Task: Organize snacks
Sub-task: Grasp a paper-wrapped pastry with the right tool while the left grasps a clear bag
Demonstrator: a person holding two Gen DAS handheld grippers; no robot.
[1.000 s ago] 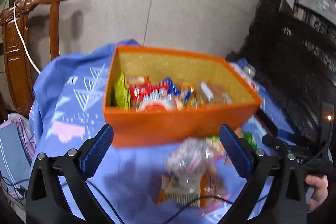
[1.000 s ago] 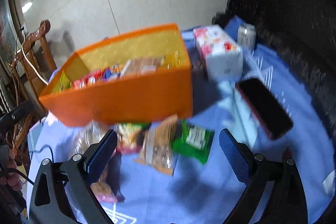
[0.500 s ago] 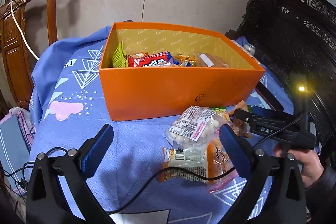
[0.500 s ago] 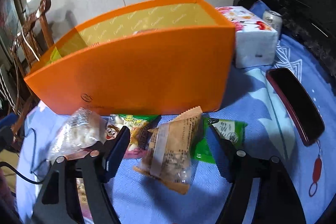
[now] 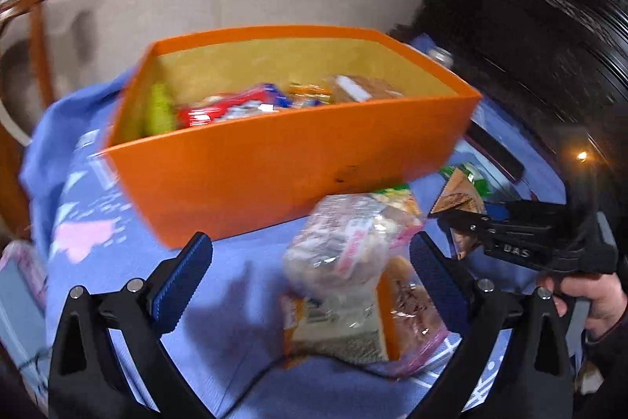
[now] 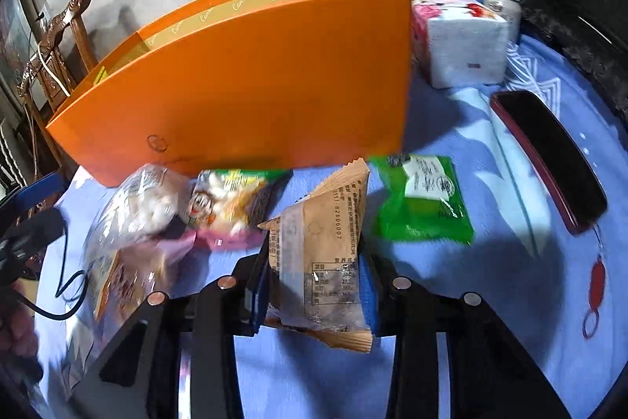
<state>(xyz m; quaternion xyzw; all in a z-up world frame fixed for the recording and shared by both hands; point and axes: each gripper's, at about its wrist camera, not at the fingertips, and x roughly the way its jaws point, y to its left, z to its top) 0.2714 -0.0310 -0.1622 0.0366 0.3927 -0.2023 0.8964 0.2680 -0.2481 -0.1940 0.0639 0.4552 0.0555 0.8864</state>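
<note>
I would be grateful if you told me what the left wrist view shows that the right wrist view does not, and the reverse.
Only the left wrist view looks inside the orange box, where a red packet and other snacks lie, and shows the left gripper open above a clear bag of white pieces. Only the right wrist view shows the tissue pack, the can and the whole green packet. Both share the box, the blue cloth, and the right gripper, whose jaws have just closed on the tan packet.
</note>
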